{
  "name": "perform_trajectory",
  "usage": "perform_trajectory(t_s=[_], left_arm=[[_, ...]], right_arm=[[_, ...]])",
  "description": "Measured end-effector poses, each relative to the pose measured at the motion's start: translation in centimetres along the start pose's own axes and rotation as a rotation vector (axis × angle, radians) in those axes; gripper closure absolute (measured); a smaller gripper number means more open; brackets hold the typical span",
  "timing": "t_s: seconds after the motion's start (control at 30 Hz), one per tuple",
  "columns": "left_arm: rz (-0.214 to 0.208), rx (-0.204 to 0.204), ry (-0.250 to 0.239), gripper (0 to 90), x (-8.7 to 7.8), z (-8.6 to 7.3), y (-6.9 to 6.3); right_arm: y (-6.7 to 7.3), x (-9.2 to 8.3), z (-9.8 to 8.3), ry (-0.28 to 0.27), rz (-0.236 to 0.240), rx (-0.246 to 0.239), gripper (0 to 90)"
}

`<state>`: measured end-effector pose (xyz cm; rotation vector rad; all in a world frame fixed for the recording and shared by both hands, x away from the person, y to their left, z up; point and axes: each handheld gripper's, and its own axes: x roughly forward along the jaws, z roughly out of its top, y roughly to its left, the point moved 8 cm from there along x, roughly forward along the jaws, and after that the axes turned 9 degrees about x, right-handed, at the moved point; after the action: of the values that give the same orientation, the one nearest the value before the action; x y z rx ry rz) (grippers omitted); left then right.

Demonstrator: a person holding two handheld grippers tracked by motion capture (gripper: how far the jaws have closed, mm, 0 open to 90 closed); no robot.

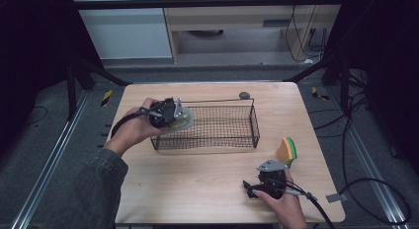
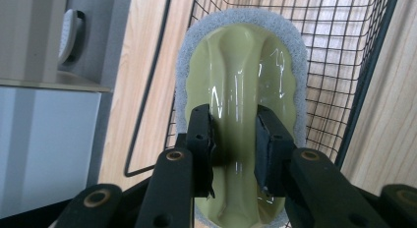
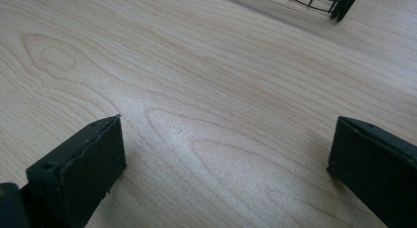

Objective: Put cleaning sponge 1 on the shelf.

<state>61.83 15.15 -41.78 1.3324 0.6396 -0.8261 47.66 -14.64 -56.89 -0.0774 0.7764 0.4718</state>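
My left gripper (image 1: 173,113) is shut on the raised handle of a pale green scrubber (image 2: 246,80) with a white foam rim. It holds the scrubber (image 1: 184,119) over the left end of a black wire basket (image 1: 232,140). In the left gripper view the jaws pinch the handle ridge from both sides, and the basket mesh (image 2: 339,56) lies behind. My right gripper (image 1: 247,185) rests low at the table's front right, open, with bare wood between its jaws (image 3: 226,154). An orange, yellow and green sponge (image 1: 287,151) stands just beyond it.
The wooden table (image 1: 197,189) has a small grey round object (image 1: 244,95) at its far edge behind the basket. A basket corner (image 3: 324,2) shows at the top of the right gripper view. Cables (image 1: 360,184) trail off to the right.
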Motion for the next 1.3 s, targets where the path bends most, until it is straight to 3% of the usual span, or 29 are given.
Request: perform_trajectory(t_s=[0.53, 1.3], left_arm=[[-0.034, -0.005, 0.010, 71.1, 2.1, -0.2, -1.0], [-0.078, -0.011, 0.035, 71.0, 3.4, -0.9, -2.0]], right_arm=[[0.0, 0.0, 0.0, 0.001, 0.001, 0.002, 0.8], [0.0, 0.0, 0.0, 0.001, 0.001, 0.003, 0.8]])
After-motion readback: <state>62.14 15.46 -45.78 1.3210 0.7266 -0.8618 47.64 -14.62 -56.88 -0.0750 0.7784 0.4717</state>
